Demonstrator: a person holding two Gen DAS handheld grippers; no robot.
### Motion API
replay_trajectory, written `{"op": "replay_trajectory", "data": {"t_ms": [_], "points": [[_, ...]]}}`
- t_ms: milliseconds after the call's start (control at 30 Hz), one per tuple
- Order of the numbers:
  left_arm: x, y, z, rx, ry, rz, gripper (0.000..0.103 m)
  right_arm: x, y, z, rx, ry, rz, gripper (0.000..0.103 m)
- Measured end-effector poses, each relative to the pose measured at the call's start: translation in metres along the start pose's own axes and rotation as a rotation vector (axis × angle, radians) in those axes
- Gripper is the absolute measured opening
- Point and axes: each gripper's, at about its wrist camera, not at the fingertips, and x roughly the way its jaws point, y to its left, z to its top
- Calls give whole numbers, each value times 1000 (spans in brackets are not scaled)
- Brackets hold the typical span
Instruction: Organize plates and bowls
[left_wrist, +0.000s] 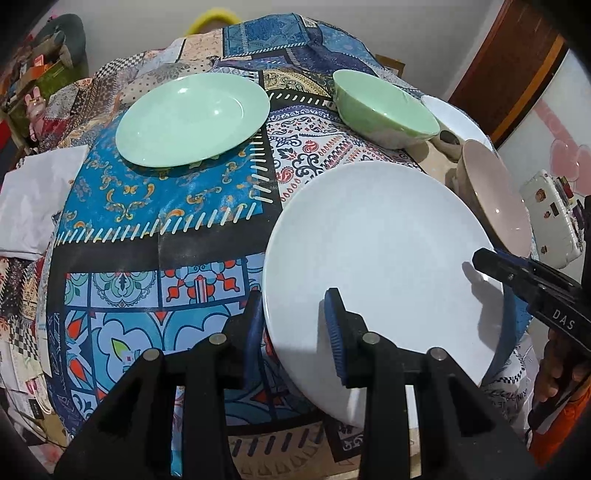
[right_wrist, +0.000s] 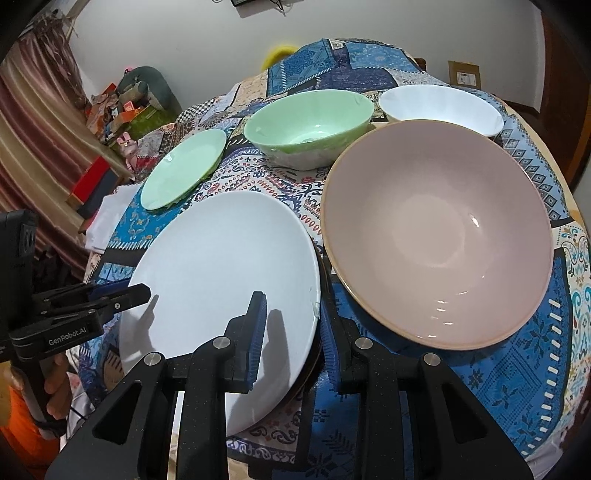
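Large plate (right_wrist: 225, 266): you see plain white.
Small plate (left_wrist: 192, 118): mint green.
Bowls: one mint green (right_wrist: 310, 125), one white (right_wrist: 439, 107), one dusty pink with a tan rim (right_wrist: 439, 236).
Tablecloth (left_wrist: 155, 236): your blue patchwork of paisley and tile prints.
Gripper pads (right_wrist: 258, 339): blue on black.

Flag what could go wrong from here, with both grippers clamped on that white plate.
Both the left gripper and right gripper pinch only the white plate's rim; uneven pulls could make it slip. The pink bowl sits right beside it, so a sideways swing could knock it.
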Motion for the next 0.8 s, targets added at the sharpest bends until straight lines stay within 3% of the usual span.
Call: {"op": "replay_trajectory", "data": {"t_ms": [367,700,800], "points": [[0,2,0,-5,0,-8,33,2,4,1,-30,-7,-51,29],[-39,7,3,2,-102,-4,34,-22,25,12,-76,-78,-32,32],[-53,11,5,-2,-136,4,40,-25,36,19,-97,-95,-24,35]]}}
